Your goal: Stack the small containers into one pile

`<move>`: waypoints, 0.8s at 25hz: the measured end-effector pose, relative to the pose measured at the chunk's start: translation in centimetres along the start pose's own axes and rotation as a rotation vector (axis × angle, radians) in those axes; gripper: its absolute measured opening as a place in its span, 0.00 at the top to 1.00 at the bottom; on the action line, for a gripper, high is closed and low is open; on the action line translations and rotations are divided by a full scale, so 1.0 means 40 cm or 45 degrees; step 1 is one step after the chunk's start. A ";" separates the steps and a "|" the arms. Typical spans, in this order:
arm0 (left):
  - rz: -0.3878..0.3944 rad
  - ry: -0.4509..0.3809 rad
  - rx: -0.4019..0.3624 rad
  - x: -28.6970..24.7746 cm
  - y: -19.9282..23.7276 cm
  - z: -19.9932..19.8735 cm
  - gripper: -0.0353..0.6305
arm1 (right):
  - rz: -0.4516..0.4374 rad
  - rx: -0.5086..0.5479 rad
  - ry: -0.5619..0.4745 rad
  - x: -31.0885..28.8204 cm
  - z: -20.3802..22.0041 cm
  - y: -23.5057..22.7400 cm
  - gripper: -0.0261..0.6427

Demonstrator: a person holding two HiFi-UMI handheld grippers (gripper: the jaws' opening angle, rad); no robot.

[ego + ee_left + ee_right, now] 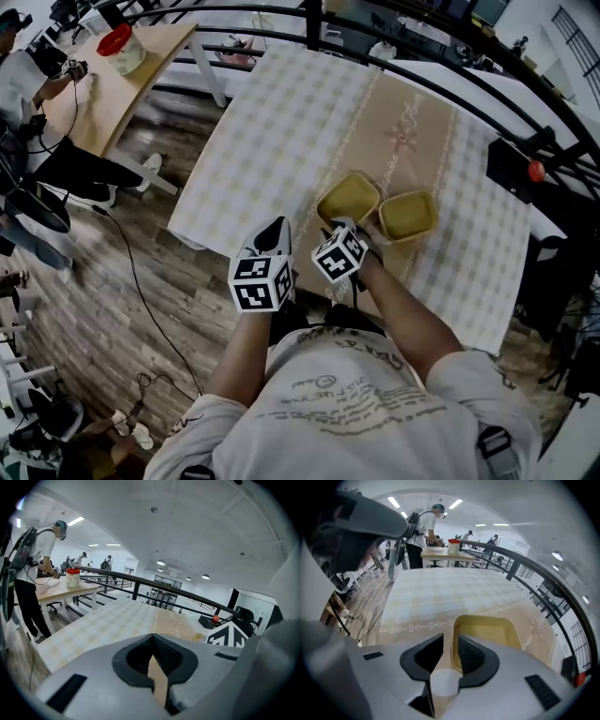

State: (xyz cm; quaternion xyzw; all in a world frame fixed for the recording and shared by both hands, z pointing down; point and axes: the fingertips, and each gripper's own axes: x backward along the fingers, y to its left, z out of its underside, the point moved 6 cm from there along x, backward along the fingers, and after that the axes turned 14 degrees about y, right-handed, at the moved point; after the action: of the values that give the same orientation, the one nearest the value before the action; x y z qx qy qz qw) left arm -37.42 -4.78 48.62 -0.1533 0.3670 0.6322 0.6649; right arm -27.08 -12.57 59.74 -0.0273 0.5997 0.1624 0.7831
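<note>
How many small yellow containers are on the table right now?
2. One yellow container sits just ahead of the right gripper; the second container stands close beside it, to its right in the head view. None appears hidden.

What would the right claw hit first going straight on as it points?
Likely the left yellow container: its near wall lines up with the gap between the open jaws of the right claw. Depth is unclear.

A grey-brown wood-plank floor point(94, 309) crossed by a thin black cable point(131, 272) lies beneath a table under a pale checked cloth point(272, 141). A curved black metal railing point(309, 23) runs behind it, with a light wooden desk point(94, 94) beyond. Round lamps point(161, 562) dot the white ceiling point(187, 527)
</note>
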 end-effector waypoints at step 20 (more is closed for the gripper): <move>0.069 0.025 -0.019 -0.030 0.118 -0.048 0.94 | 0.120 -0.036 0.234 -0.049 -0.034 -0.014 0.93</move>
State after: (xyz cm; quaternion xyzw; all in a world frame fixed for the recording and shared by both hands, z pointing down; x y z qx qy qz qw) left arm -42.40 -6.20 49.36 -0.1544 0.3728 0.6512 0.6428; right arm -28.65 -13.85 61.12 -0.0250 0.6673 0.2043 0.7158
